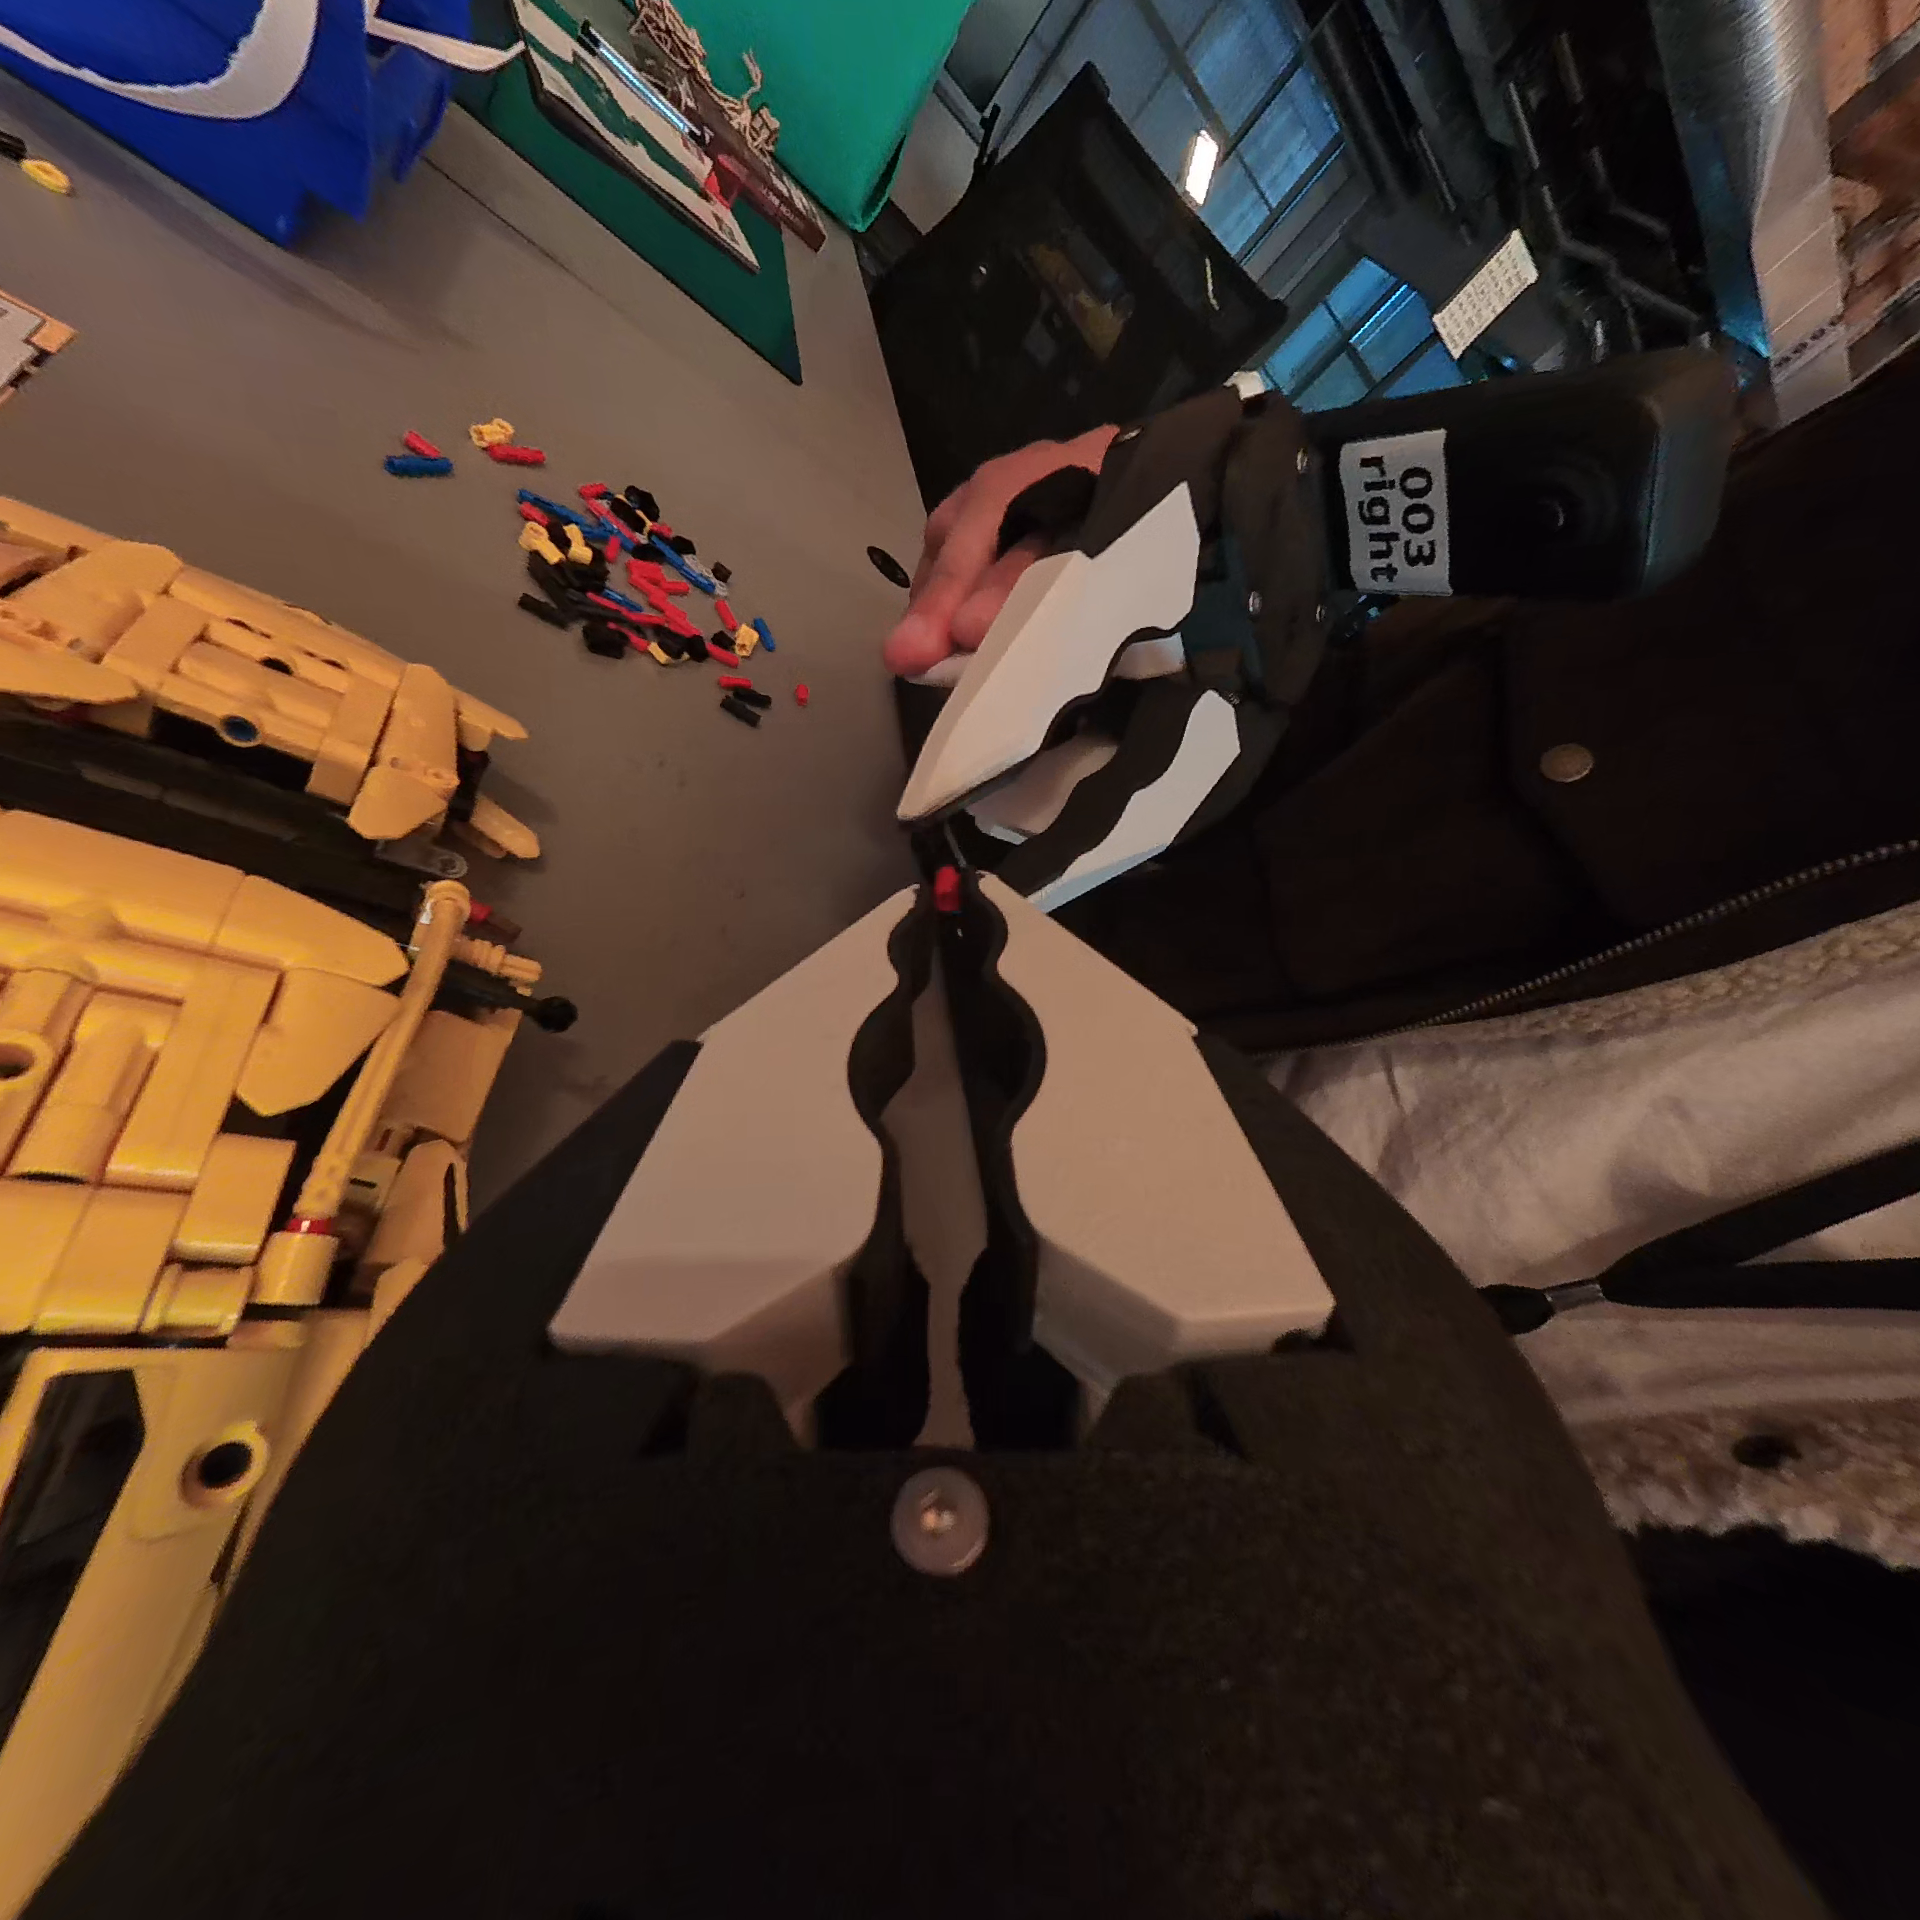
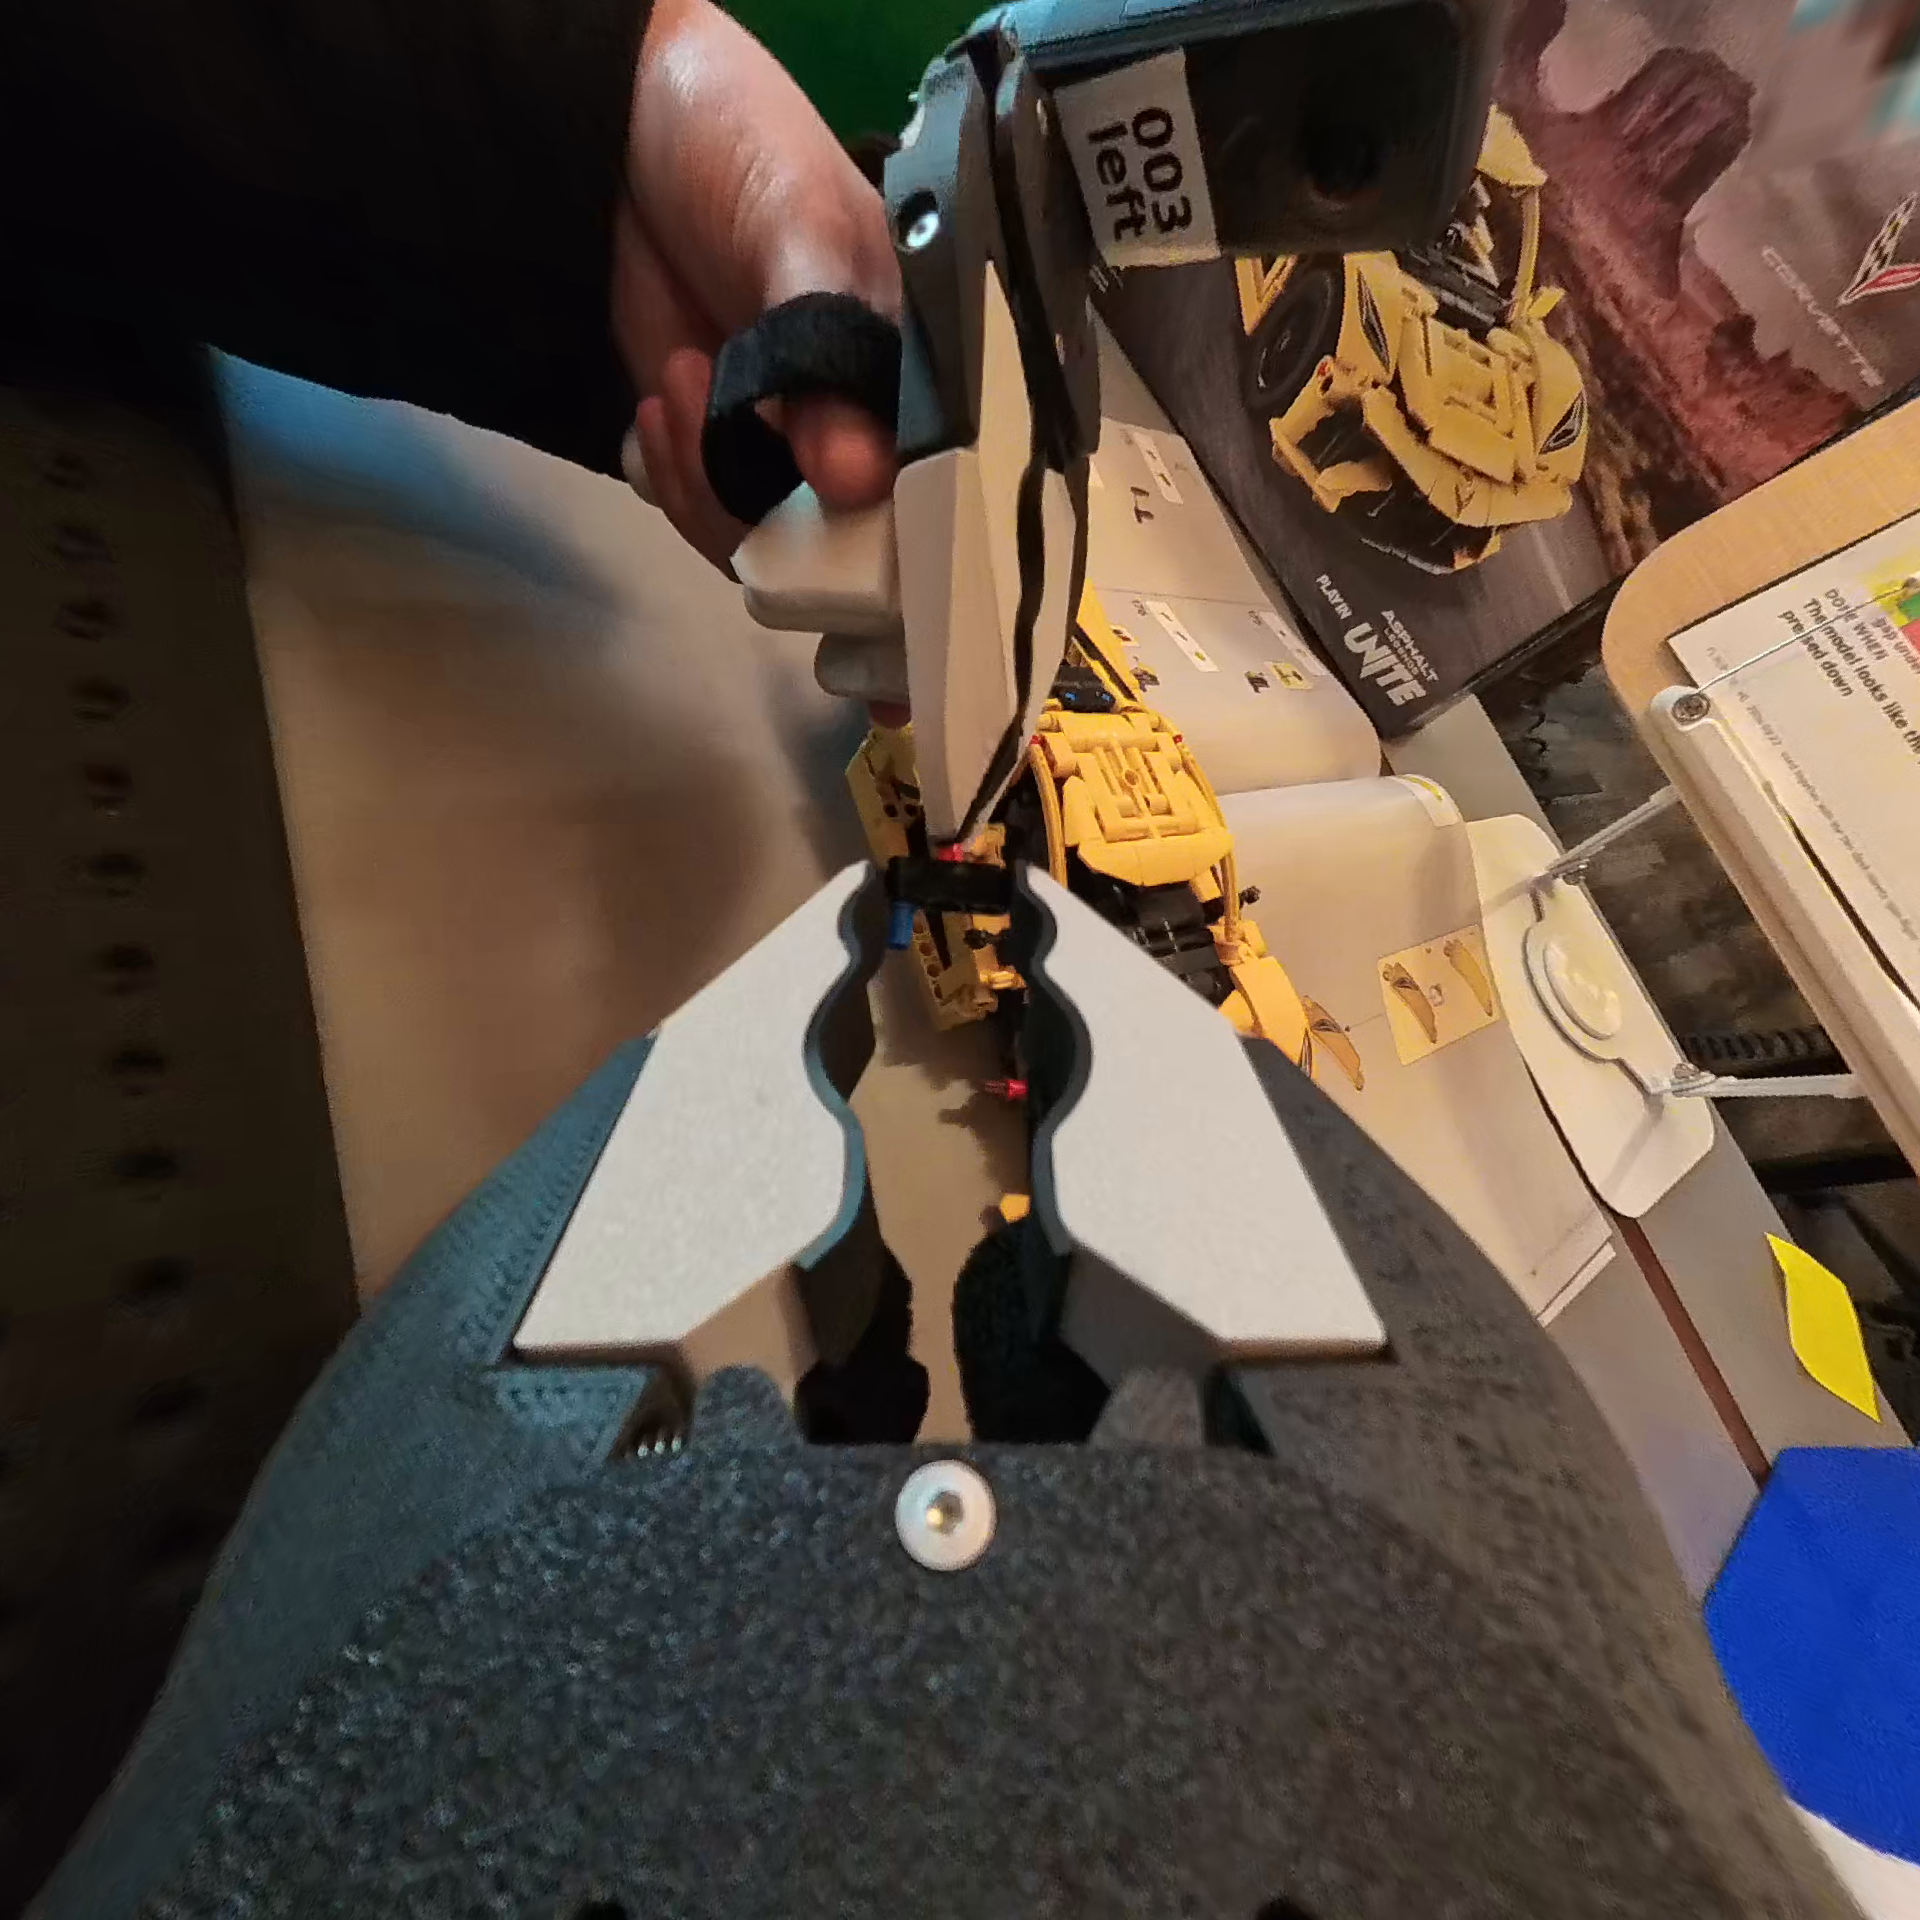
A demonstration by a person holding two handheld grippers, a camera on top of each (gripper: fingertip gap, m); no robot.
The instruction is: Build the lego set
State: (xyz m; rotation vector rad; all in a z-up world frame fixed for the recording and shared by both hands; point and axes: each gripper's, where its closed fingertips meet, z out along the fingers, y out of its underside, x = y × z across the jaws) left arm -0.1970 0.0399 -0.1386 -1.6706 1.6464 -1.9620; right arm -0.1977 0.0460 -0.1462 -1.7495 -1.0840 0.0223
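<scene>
My left gripper [image 1: 945,896] is shut on a small red pin [image 1: 945,885] at its tips. My right gripper [image 2: 945,883] is shut on a small black connector piece [image 2: 940,883]. The two grippers meet tip to tip in the air, so the red pin touches the black piece. The right gripper [image 1: 932,821] comes in from the upper right in the left wrist view. The left gripper [image 2: 961,840] comes down from above in the right wrist view. The yellow lego car [image 1: 208,935] stands on the grey table, also behind the tips in the right wrist view [image 2: 1132,800].
A pile of loose red, blue, black and yellow pins [image 1: 644,592] lies on the table [image 1: 675,810]. A blue bin [image 1: 239,104] stands at the far edge. The set's box [image 2: 1455,436], an open instruction booklet [image 2: 1247,665] and a board with a paper sheet [image 2: 1808,665] stand behind the car. The tips of both grippers are at nearly the same place.
</scene>
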